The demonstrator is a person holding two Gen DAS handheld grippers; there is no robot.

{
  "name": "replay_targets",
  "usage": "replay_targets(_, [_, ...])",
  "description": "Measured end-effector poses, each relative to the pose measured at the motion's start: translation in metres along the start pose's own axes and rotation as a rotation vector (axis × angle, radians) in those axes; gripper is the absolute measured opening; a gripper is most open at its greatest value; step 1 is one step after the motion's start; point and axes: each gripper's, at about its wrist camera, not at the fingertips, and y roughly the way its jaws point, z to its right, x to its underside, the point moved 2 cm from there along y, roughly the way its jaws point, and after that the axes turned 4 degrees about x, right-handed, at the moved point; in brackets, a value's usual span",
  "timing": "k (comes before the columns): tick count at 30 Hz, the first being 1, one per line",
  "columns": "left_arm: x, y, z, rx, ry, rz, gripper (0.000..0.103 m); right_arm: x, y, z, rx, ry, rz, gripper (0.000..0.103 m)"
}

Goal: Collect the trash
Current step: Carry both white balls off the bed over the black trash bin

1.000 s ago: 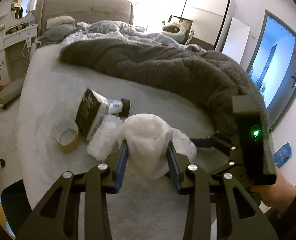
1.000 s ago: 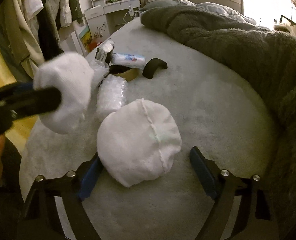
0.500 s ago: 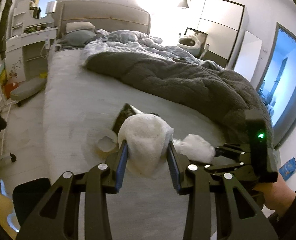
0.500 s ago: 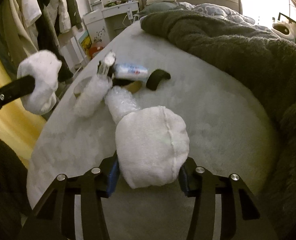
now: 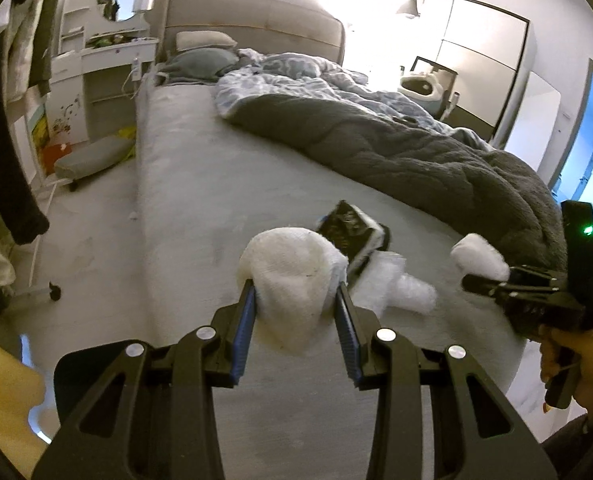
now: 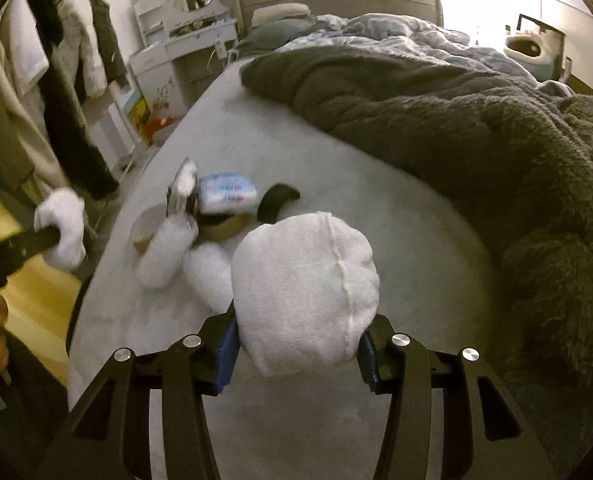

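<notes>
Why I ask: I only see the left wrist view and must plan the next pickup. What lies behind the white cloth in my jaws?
Observer: Behind your white cloth, the right wrist view shows a cardboard tape roll on the bed.
Operator: Anything else?
Observer: A blue-and-white labelled bottle on its side, beside a curved black piece.
Operator: Right gripper loaded?
Observer: Yes; its jaws have just been closing and pinch a round white bundle.

The right claw [image 6: 296, 354] gripped a white cloth wad [image 6: 304, 292] above the bed [image 6: 396, 240]. The left claw [image 6: 54, 236] held another wad [image 6: 62, 234]. Loose litter [image 6: 200, 216] lay beyond.
</notes>
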Motion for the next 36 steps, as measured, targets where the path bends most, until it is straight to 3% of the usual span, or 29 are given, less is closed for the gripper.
replay_targets(17, [0.023, 0.0, -0.072, -0.126, -0.072, -0.103, 0.041, -0.04, -0.016, -0.091, -0.153, -0.048, 0.069, 0.05])
replay_targets(36, [0.05, 0.012, -0.134, -0.205, -0.163, -0.248, 0.042, -0.051, 0.013, -0.169, -0.24, -0.118, 0.002, 0.05])
